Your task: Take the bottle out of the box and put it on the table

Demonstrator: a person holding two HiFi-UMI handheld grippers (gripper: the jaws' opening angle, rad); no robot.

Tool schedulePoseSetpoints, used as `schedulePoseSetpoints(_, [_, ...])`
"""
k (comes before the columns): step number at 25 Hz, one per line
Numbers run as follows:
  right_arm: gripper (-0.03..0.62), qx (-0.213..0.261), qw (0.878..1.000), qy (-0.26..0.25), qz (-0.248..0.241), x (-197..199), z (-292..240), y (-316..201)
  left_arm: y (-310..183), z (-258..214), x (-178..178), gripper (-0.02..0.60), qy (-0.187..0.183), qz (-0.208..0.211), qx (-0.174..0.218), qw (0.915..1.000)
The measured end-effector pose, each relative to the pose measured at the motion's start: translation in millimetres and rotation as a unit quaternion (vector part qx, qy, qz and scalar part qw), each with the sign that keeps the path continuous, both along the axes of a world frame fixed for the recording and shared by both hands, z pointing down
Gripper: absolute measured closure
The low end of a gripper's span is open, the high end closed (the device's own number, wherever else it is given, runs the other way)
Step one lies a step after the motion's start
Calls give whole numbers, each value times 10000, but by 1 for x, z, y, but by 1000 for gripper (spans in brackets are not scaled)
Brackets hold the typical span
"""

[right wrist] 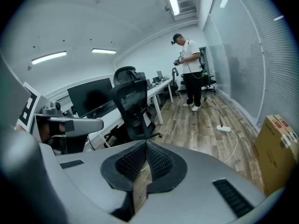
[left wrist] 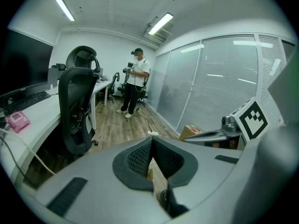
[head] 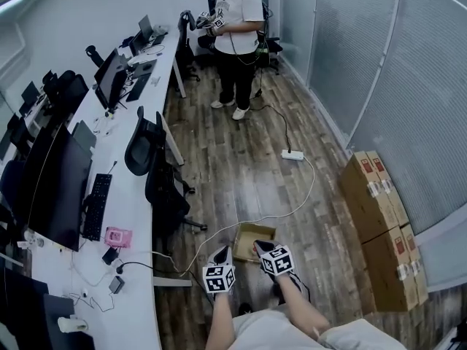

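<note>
At the bottom middle of the head view the person's two forearms reach forward. The left gripper (head: 222, 252) and the right gripper (head: 260, 246) sit side by side just below a small open brown cardboard box (head: 242, 232) on the wood-plank floor (head: 241, 173). In its own view the left gripper (left wrist: 150, 141) has its ribbed black pads meeting at the tip, with nothing between them. The right gripper (right wrist: 146, 144) is likewise closed and empty.

The bottle cannot be made out. The box's flaps stand open and only brown shows inside from above, so if the bottle is there it is hidden or too small to tell. Neither gripper touches the box, though both tips point towards it.

As I judge it, the task has barely begun. The box is within reach, but the jaws have yet to part, nothing is lifted, and the whole carry is left.

The long white tabletop (head: 139, 312) runs up the left of the frame, bearing black monitors (head: 58, 184), a black keyboard (head: 95, 206) and a small pink object (head: 117, 237). A black mesh office chair (head: 157, 188) stands between it and the box. Further out lie a white power strip (head: 292, 154) and stacked brown cartons (head: 379, 224) at the right. Another person (head: 237, 35) stands at the top.
</note>
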State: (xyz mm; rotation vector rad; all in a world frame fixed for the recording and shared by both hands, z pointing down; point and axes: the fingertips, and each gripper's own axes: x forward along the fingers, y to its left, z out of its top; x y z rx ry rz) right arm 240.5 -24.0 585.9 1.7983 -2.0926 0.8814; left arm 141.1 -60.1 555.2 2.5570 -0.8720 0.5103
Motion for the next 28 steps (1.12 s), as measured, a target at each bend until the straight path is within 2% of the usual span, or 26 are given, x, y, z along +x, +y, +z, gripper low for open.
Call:
schedulePoseSetpoints(4, [554, 163, 9995, -18, -258, 33, -10, -44, -33, -14, 34, 568, 266, -357, 177, 9989])
schedulePoseSetpoints(12, [554, 155, 9959, -92, -889, 95, -10, -97, -69, -8, 101, 568, 59, -738, 27, 9973])
schedulePoseSetpoints(16, [554, 121, 9928, -114, -1187, 112, -1, -113, -80, -12, 129, 568, 158, -983, 34, 9950])
schedulePoseSetpoints(21, [554, -109, 9851, 108, -1713, 116, 20, -140, -96, 8, 139, 568, 73, -1326, -81, 9911])
schedulePoseSetpoints(25, [554, -475, 9773, 483, -2009, 125, 53, -126, -86, 28, 136, 568, 133, -1818, -259, 9829])
schedulePoseSetpoints(28, [554, -577, 9721, 604, -2190, 117, 73, -125, -86, 46, 127, 568, 87, -1990, -274, 9796])
